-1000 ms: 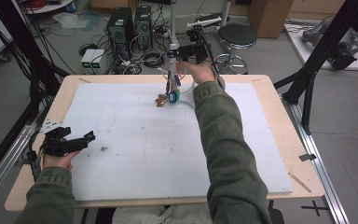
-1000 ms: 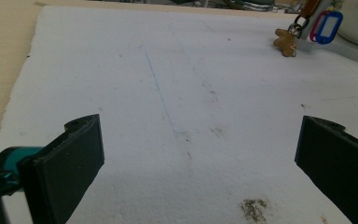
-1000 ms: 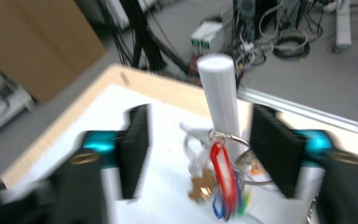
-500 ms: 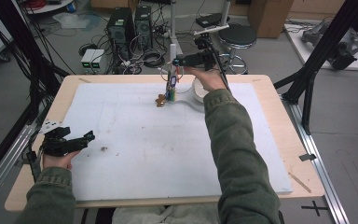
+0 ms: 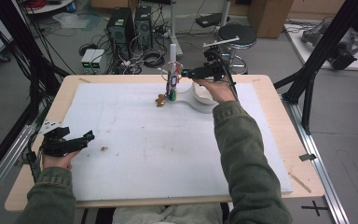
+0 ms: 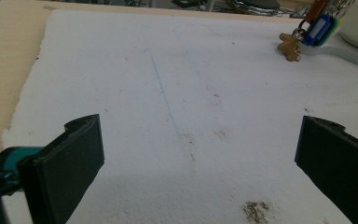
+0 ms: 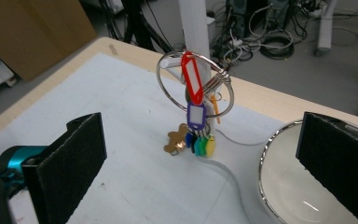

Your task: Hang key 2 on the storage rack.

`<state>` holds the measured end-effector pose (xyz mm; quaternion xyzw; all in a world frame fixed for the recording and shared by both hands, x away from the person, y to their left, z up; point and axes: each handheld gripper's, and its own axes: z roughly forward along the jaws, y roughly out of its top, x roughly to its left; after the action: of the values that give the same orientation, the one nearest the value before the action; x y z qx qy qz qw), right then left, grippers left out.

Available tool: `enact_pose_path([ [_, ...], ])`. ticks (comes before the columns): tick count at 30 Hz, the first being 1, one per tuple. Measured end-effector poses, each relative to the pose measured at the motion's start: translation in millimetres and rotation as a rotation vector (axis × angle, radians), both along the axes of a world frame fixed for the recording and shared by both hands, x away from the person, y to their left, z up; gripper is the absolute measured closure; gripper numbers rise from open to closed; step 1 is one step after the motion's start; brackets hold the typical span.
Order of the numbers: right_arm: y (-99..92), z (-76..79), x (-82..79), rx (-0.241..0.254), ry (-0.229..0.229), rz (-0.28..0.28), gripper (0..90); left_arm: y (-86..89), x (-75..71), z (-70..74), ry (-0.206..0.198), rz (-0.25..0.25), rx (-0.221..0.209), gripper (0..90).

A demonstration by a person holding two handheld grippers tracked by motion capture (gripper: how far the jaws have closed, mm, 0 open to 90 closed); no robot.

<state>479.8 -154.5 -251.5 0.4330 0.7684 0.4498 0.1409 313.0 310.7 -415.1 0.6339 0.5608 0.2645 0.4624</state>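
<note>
Since a second ago, right gripper (image 5: 182,73) has drawn back, jaws just spread, off hanging key ring (image 7: 195,88); left gripper (image 5: 89,136) rests, jaws apart.

We see even, soft overhead light, faint shadows. High view slightly soft; near black pads (image 7: 70,163) blur; small glare inside bowl (image 7: 307,205).
</note>
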Motion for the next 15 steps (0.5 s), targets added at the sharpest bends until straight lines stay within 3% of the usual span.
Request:
enact_pose_path([
  [5, -1.7, -4.9, -5.3, -0.025, 0.011, 0.005, 0.7, -0.3, -0.1, 0.2, -0.003, 0.001, -0.005, 1.7],
  [10, -6.3, -6.8, -14.6, -0.005, -0.013, 0.009, 0.7, 0.3, -0.6, 0.5, -0.003, 0.004, -0.007, 1.7],
  [15, -14.9, -16.2, -21.3, -0.004, 0.001, 0.001, 0.7, 0.6, -1.4, 0.7, -0.004, 0.005, -0.008, 1.7],
])
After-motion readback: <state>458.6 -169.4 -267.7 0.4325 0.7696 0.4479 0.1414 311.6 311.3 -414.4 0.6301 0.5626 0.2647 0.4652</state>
